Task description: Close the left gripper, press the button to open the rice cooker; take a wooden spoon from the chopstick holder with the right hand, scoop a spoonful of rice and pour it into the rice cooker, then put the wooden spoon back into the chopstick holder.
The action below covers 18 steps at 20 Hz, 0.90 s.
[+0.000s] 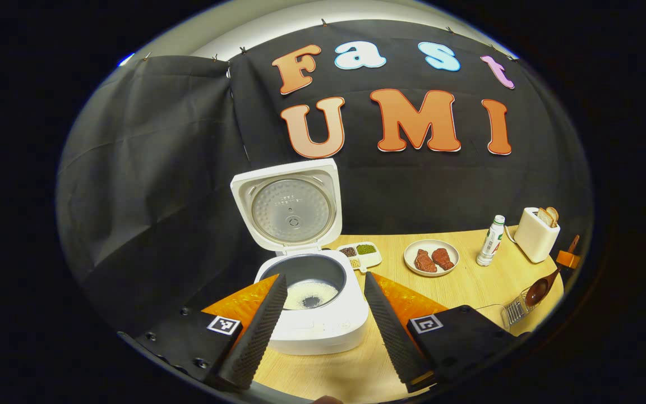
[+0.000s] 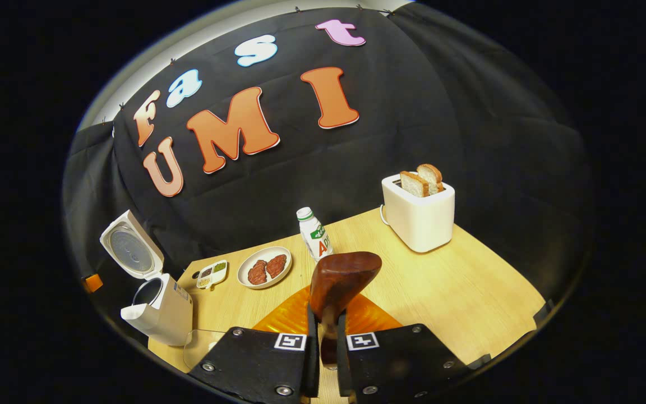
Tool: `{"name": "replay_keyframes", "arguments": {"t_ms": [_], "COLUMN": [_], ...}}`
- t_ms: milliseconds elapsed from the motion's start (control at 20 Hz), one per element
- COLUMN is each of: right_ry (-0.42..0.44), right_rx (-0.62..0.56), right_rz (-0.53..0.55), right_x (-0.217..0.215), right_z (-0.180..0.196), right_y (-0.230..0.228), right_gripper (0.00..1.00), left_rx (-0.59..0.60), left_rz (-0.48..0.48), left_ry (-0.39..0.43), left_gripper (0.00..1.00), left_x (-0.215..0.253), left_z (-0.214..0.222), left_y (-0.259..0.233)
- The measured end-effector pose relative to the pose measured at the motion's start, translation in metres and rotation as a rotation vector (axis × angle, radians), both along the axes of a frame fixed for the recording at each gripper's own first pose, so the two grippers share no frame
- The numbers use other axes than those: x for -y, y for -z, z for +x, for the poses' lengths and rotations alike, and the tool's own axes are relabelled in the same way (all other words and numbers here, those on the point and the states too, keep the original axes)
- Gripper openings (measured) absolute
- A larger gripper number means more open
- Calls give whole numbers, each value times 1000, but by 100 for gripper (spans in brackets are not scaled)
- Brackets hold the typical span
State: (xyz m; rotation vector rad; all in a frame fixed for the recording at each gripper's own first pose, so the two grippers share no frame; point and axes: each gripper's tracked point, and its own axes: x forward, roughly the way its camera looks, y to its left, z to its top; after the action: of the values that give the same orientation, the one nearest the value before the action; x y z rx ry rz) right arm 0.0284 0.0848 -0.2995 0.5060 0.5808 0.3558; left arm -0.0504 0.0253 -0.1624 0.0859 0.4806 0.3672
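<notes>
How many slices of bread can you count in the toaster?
2: both slices stand side by side in the top of the white toaster at the table's far right, one slice on the left, the other beside it. More could be hidden inside.

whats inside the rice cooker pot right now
In the left gripper view the open rice cooker holds a thin patch of white rice with a bare dark spot in it. The pot's near inner wall is hidden by its rim.

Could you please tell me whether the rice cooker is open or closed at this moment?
Open. The rice cooker has its lid swung upright, and the inner pot shows some rice at the bottom.
</notes>
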Motion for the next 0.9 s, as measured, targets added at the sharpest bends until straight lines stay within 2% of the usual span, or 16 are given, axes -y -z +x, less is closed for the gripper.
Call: {"name": "replay_keyframes", "arguments": {"t_ms": [100, 350, 500, 550, 750, 800, 850, 900], "right_ry": [3, -9, 8, 15, 12, 8, 21, 43], "right_rx": [-8, -47, -71, -81, -133, -169, -191, -210], "right_rz": [12, 11, 60, 66, 49, 64, 94, 108], "right_x": [0, -3, -2, -2, -3, -3, 0, 5], "right_z": [2, 2, 4, 5, 1, -4, -3, -2], "right_y": [8, 34, 42, 49, 69, 71, 69, 69], "right_gripper": [13, 17, 17, 19, 21, 14, 27, 32], "left_rx": [-4, -4, -5, -5, 5, 5, 5, 4], "left_rz": [-3, 7, 2, 1, 16, 11, -1, -7], "left_ry": [-5, -14, -15, -10, 23, 31, 44, 54], "left_gripper": [94, 92, 92, 94, 92, 94, 94, 94], "left_x": [0, -2, -2, -2, 2, 4, 6, 9], "left_z": [-3, -7, -7, -6, 2, 4, 8, 10], "left_y": [-1, -3, -3, -3, -10, -10, -9, -7]}}
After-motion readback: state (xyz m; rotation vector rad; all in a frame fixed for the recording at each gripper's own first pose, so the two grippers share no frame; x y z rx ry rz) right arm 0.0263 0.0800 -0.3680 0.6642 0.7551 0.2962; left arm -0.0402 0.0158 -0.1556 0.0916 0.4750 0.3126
